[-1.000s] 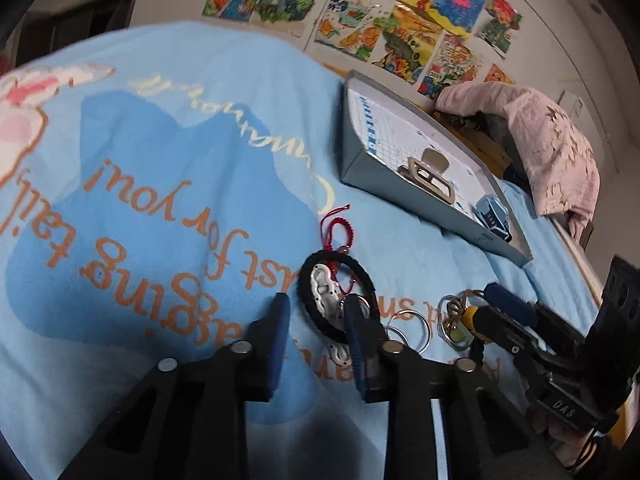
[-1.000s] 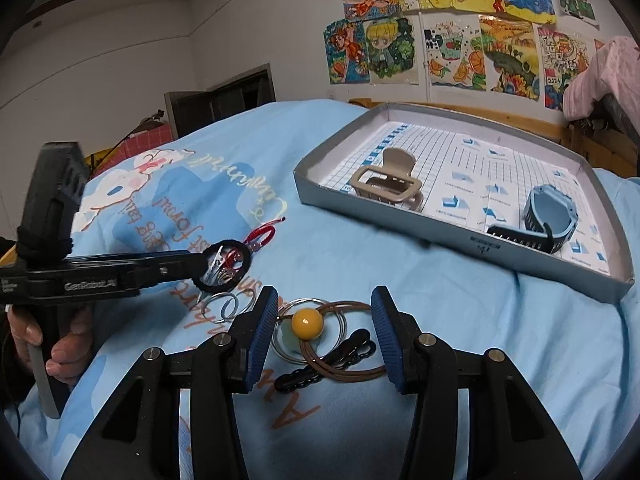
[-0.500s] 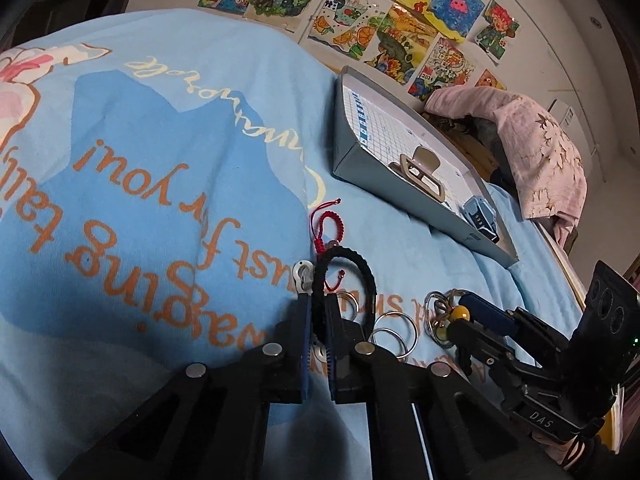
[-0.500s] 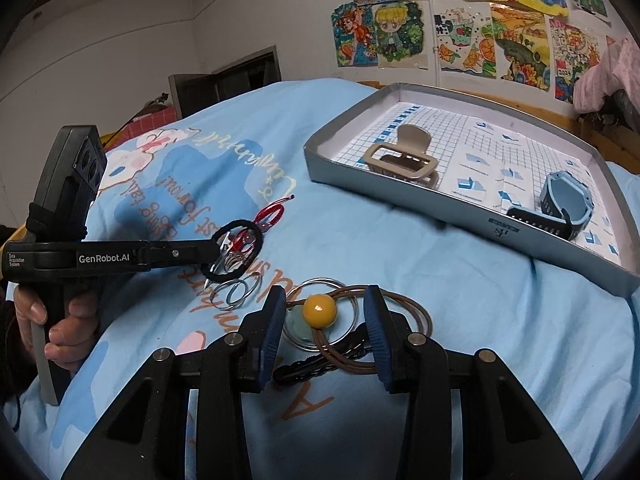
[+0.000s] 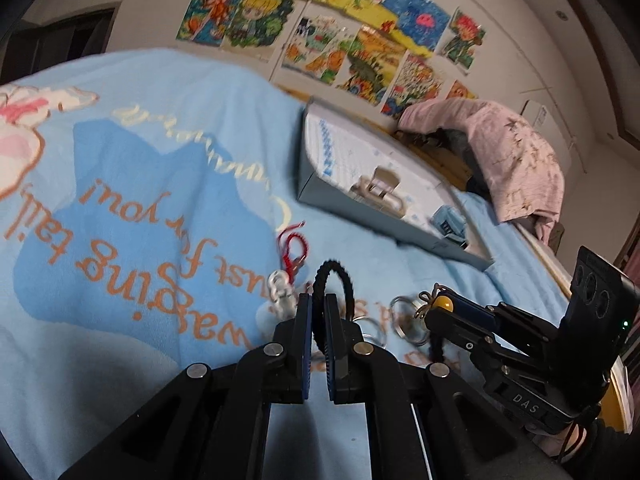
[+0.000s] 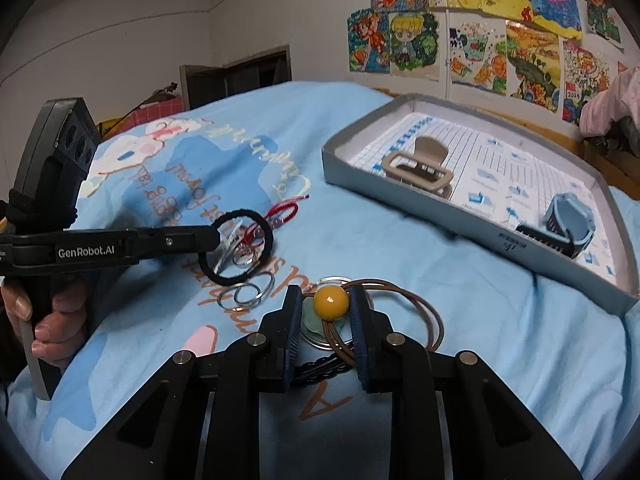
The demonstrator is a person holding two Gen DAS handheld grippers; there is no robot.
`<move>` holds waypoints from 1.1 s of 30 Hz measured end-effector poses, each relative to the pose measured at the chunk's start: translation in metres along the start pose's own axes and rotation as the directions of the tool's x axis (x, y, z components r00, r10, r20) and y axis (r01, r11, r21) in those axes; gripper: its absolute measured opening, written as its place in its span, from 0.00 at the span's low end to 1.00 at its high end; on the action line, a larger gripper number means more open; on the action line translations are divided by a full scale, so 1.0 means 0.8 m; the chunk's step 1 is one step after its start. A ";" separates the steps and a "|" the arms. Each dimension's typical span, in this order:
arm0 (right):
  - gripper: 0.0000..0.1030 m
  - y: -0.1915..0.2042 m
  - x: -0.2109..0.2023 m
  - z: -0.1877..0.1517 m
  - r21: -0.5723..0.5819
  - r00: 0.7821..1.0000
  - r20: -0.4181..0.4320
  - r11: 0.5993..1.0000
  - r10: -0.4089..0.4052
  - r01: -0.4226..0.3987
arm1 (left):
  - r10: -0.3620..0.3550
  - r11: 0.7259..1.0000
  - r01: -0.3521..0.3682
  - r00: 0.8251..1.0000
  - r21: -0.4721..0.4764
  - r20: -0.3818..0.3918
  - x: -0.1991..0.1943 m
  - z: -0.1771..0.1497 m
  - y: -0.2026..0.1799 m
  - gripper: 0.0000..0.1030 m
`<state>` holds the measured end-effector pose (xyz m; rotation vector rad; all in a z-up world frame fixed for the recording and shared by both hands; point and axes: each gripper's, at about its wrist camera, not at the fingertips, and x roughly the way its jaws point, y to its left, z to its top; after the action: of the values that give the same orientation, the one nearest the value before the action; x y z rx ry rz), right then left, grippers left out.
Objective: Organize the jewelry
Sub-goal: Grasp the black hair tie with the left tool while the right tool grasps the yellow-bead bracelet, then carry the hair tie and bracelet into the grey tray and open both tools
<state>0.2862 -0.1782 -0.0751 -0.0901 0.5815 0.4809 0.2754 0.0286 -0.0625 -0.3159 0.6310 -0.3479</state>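
My left gripper (image 5: 316,300) is shut on a black braided hair tie (image 5: 334,274), which stands up from its tips just above the blue blanket. The right wrist view shows that gripper (image 6: 214,236) from the side, with the hair tie (image 6: 208,266) ringed around its tip. My right gripper (image 6: 325,298) sits low on the blanket with its jaws closing. A yellow bead (image 6: 330,301) on brown cord loops (image 6: 424,314) lies between the pads, and a thin gap still shows on the left side. The grey tray (image 6: 472,220) holds a beige hair claw (image 6: 420,164) and a blue watch (image 6: 570,216).
Silver rings (image 6: 248,292), a red cord bracelet (image 6: 284,212) and a white charm (image 5: 280,288) lie loose on the blanket. A black chain (image 6: 320,364) lies under my right gripper. A person's hand (image 6: 52,320) holds the left gripper. Pink bedding (image 5: 516,160) is piled behind the tray.
The left jaws closed onto the black hair tie and raised it slightly off the blanket. The right jaws narrowed around the yellow bead while that hand stayed in place.
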 end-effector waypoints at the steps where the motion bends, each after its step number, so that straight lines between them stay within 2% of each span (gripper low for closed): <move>1: 0.20 0.000 -0.004 0.001 -0.001 1.000 0.012 1.000 -0.001 0.001 | -0.004 1.000 0.004 1.000 0.005 0.011 -0.004 0.002 -0.003 0.05; 5: 0.20 0.000 -0.026 0.007 -0.001 0.997 0.072 1.000 -0.014 0.014 | -0.023 0.999 0.021 0.999 0.033 0.048 -0.020 0.014 -0.023 0.05; 8: 0.20 -0.006 -0.038 0.013 0.010 0.994 0.105 1.000 -0.023 0.022 | -0.024 0.998 0.021 0.999 0.055 0.046 -0.020 0.027 -0.041 0.05; 13: 0.20 -0.032 -0.056 0.026 0.044 0.983 0.173 0.997 -0.068 0.061 | -0.016 0.996 0.007 0.996 0.092 0.089 -0.016 0.069 -0.072 0.05; 17: 0.20 -0.059 -0.052 0.043 0.081 0.972 0.210 0.992 -0.107 0.092 | 0.013 0.999 -0.018 0.992 0.039 0.126 0.013 0.108 -0.081 0.05; 22: 0.20 -0.096 -0.026 0.070 0.121 0.957 0.236 0.982 -0.168 0.142 | 0.059 0.998 -0.061 0.993 0.010 0.100 0.077 0.133 -0.076 0.05; 28: 0.20 -0.116 0.035 0.093 0.108 0.967 0.183 0.981 -0.176 0.158 | 0.104 0.994 -0.106 0.994 0.039 0.041 0.138 0.135 -0.066 0.05; 33: 0.20 -0.126 0.074 0.090 0.123 0.980 0.107 0.980 -0.169 0.156 | 0.133 0.990 -0.134 0.991 0.054 0.018 0.155 0.130 -0.057 0.06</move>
<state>0.4120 -0.2279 -0.0526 -0.0007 0.4811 0.2910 0.4237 -0.0442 -0.0294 -0.2216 0.6240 -0.2342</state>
